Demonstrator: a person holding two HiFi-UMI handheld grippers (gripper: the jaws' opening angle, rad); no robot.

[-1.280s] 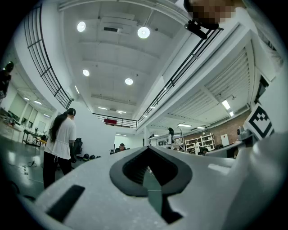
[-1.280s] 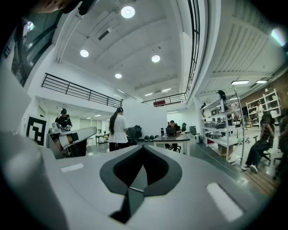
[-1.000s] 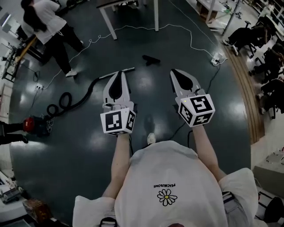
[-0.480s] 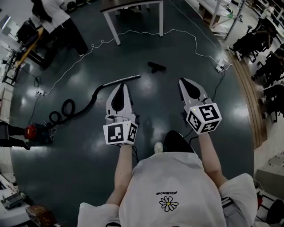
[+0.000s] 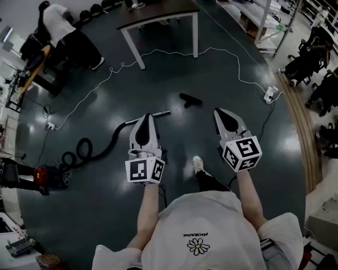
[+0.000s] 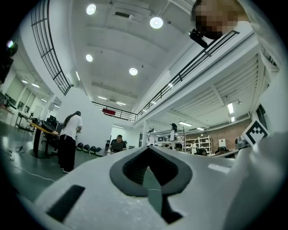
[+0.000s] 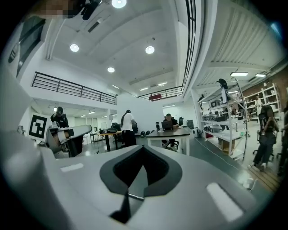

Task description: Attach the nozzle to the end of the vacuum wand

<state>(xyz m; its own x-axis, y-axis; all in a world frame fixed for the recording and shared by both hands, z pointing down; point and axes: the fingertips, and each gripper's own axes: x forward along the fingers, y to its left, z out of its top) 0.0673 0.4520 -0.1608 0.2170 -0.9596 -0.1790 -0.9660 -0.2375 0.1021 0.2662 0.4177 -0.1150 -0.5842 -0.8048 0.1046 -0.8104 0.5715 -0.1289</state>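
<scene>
nozzle [image 5: 190, 99] right of wand [image 5: 161, 113], apart | hose [image 5: 109, 146] left of wand | table [image 5: 158, 14] behind both

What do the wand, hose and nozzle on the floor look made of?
Wand: probably metal, with a silvery sheen.
Hose: likely flexible plastic or rubber, matte black, lying in curves and loops.
Nozzle: seemingly hard black plastic; too small to confirm.

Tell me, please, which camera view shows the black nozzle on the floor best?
The head view: the nozzle lies in plain sight on the dark floor, apart from the metal end of the wand. The left gripper view and the right gripper view look out across the room and show nothing of it.
</scene>
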